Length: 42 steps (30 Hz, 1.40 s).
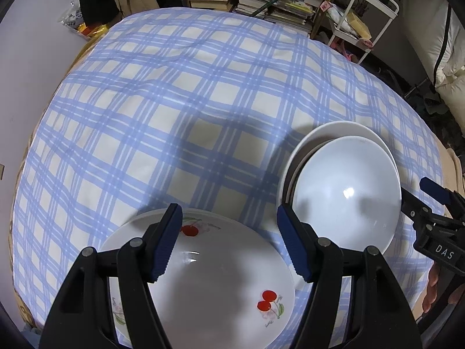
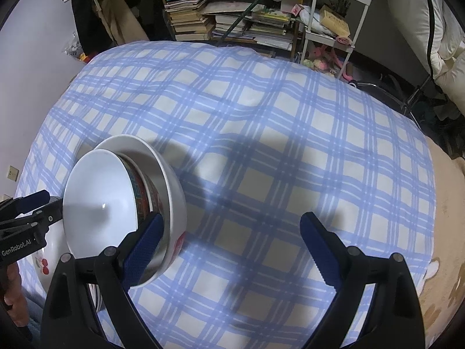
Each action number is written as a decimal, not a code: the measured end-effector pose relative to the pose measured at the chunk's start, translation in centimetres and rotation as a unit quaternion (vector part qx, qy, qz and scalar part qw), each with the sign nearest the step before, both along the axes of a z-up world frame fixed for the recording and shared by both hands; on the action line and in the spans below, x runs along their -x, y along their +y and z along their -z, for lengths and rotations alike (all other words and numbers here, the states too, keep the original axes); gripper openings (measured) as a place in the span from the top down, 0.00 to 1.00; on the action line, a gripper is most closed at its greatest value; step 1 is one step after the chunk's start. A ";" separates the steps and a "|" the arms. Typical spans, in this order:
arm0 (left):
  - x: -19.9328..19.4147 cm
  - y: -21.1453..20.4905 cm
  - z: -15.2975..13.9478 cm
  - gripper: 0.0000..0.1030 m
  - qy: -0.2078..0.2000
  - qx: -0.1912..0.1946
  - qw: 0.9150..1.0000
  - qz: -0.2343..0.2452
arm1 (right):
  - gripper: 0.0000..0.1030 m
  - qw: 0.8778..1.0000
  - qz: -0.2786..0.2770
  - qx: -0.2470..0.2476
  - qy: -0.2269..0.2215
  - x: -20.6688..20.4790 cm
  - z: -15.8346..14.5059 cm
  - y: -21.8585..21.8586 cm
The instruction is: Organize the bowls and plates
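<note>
Left wrist view: left tongs point(image 1: 228, 241) gape empty over the cherry plate point(image 1: 203, 285) on the checked counter point(image 1: 174, 101); right tongs point(image 2: 229, 250) gape beside nested bowls point(image 2: 116, 203); stacking seems nearly done; next, probably withdraw.

both wrist views look steeply down, close, sharing the stacked bowls point(image 1: 345, 192).

Both the left gripper point(image 1: 228, 242) and the right gripper point(image 2: 229, 257) have black frames, silver pivot screws and ribbed blue fingers point(image 1: 167, 241); white lettering marks their sides.
</note>
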<state>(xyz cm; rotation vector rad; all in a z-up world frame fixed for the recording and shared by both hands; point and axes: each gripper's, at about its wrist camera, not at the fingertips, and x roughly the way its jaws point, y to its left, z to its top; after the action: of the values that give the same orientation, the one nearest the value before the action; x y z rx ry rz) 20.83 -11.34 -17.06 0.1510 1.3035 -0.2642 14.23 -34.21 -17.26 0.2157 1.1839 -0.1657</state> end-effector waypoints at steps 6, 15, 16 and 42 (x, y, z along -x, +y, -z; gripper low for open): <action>-0.1 -0.1 -0.2 0.35 -0.003 0.000 1.000 0.002 | 0.04 1.000 0.003 -0.006 0.000 -0.1 0.1 -0.1; -0.1 -0.2 -0.3 0.35 -0.003 0.000 1.000 -0.004 | 0.04 1.000 0.006 -0.012 0.003 -0.1 0.1 -0.2; -0.1 -0.3 -0.3 0.35 -0.004 -0.002 1.000 -0.004 | 0.04 1.000 0.007 -0.013 0.004 -0.1 0.2 -0.2; 0.1 -1.0 -0.4 0.43 0.008 0.002 1.000 0.001 | 0.04 1.000 0.007 -0.004 0.008 0.0 0.2 -0.5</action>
<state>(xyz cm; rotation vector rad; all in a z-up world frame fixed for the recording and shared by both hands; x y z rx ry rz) 20.75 -12.32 -16.70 0.1465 1.3189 -0.2709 14.28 -34.68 -17.45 0.2305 1.1987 -0.1752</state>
